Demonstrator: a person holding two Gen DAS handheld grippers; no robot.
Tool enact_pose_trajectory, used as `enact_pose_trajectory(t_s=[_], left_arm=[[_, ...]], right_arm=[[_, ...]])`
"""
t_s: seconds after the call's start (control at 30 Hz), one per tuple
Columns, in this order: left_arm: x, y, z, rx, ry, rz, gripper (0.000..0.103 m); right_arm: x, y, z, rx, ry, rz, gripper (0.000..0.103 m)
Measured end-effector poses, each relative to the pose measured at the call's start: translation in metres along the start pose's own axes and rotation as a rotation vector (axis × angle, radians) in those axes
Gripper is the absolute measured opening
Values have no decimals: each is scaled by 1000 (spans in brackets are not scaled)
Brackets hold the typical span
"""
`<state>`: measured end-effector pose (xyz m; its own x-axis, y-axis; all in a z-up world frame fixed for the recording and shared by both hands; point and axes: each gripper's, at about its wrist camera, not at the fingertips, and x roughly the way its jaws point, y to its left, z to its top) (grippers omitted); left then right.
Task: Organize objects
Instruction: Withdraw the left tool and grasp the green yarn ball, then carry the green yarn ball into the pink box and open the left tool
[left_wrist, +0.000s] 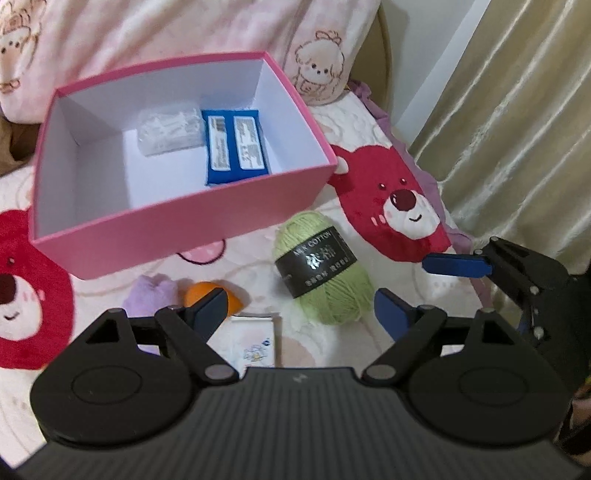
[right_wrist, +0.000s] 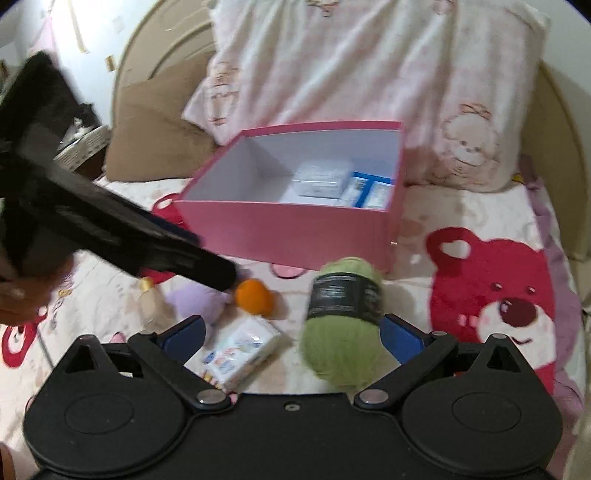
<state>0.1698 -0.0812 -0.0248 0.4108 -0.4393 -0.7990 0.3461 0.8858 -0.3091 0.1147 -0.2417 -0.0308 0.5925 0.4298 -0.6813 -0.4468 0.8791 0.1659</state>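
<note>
A pink box (left_wrist: 207, 218) lies open on the bed and holds a blue pack (left_wrist: 236, 147) and a clear wrapped pack (left_wrist: 170, 129). In front of it lie a green yarn skein (left_wrist: 325, 277), an orange ball (left_wrist: 207, 291), a purple soft thing (left_wrist: 151, 295) and a white tissue pack (left_wrist: 255, 343). My left gripper (left_wrist: 299, 310) is open above the tissue pack. My right gripper (right_wrist: 291, 332) is open, with the yarn (right_wrist: 340, 325) by its right finger and the tissue pack (right_wrist: 240, 350) near its left finger. The box (right_wrist: 288, 229) stands beyond.
The bed cover has red bear prints (left_wrist: 399, 206). Pink pillows (right_wrist: 369, 74) and a brown cushion (right_wrist: 155, 140) lie behind the box. A curtain (left_wrist: 517, 110) hangs at the right. The right gripper's blue finger (left_wrist: 458, 264) shows in the left wrist view. A small beige figure (right_wrist: 151, 302) lies by the purple thing.
</note>
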Motion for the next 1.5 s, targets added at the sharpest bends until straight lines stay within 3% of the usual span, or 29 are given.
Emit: enact_pose_trajectory(t_s=[0.17,0.27,0.37,0.53,0.67,0.8,0.93,1.23,1.5], left_arm=[[27,-4,-5,-34,13,0,86],[44,-4,-5,-59,32,11,85],[59,-6,-7,-71,43,13,85],[75,-7,-10,-83,36,0,84],[88,-5,-14,-100,-12,-6,82],[96,-1,-18,-133,-50,-54,76],[103,-3,-22,-141,-49,-87,61],[77,-14,-32,-58,-77,-77,53],[27,-9,-47,-86,-67,-71,51]], right_arm=[[20,8,-4,-90,17,-64,102],[26,6,-16,-99,-75,-168,100],[35,2,-31,-104,-73,-147,99],[50,-8,-41,-94,-46,-184,99],[64,-20,-43,-37,-12,-151,98],[80,-26,-43,2,11,-138,90],[92,-32,-48,36,46,-145,70],[76,-13,-46,32,39,-137,59],[50,21,-38,76,72,-85,58]])
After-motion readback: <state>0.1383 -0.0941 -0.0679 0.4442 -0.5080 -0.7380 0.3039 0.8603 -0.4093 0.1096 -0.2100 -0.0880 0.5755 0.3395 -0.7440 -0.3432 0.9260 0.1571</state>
